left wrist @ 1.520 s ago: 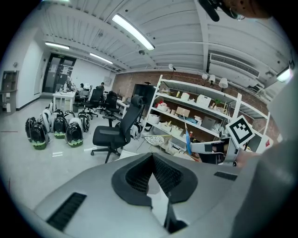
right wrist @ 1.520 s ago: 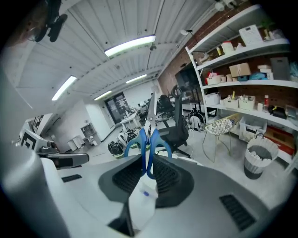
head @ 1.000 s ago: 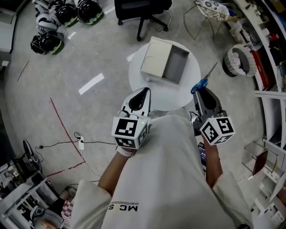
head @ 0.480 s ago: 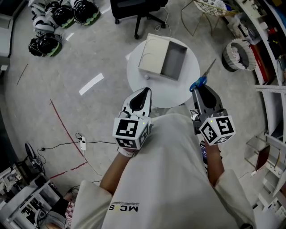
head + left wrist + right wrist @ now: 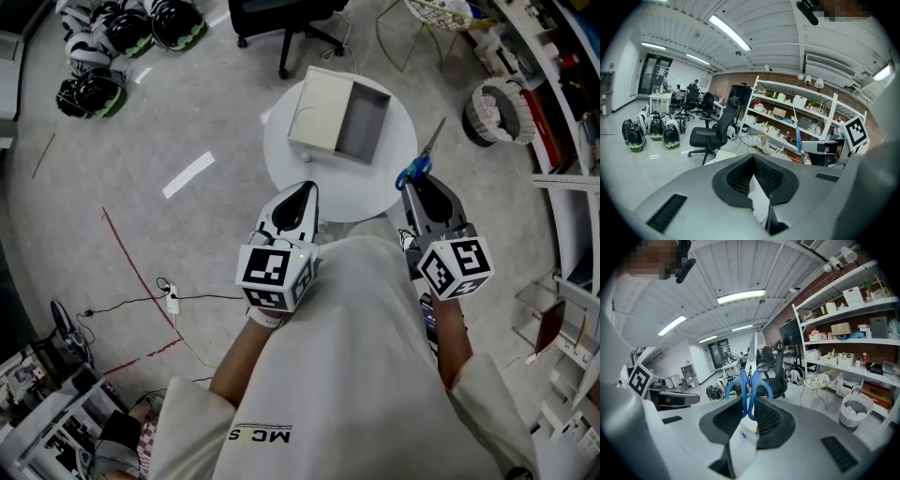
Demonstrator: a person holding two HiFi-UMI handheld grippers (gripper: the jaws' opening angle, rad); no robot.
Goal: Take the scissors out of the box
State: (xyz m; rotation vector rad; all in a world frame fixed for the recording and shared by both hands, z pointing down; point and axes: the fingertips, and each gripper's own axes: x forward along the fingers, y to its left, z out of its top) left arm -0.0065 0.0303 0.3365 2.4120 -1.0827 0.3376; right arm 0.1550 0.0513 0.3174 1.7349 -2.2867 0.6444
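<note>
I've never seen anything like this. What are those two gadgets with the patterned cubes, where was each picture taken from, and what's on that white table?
There is no robot here. A person holds a hand tool in each hand, and each tool ends in two jaws. The patterned cubes are parts of those tools.

The overhead picture comes from a camera on the person's head, looking steeply down. The other two come from small cameras riding on each tool, looking along its jaws.

Below stands a round white table with an open box on it. The part of its inside that shows looks bare.

The right gripper is closed on the blue handles of the scissors, which are outside the box, near the table's edge. The left gripper has its jaws together with nothing between them.
</note>
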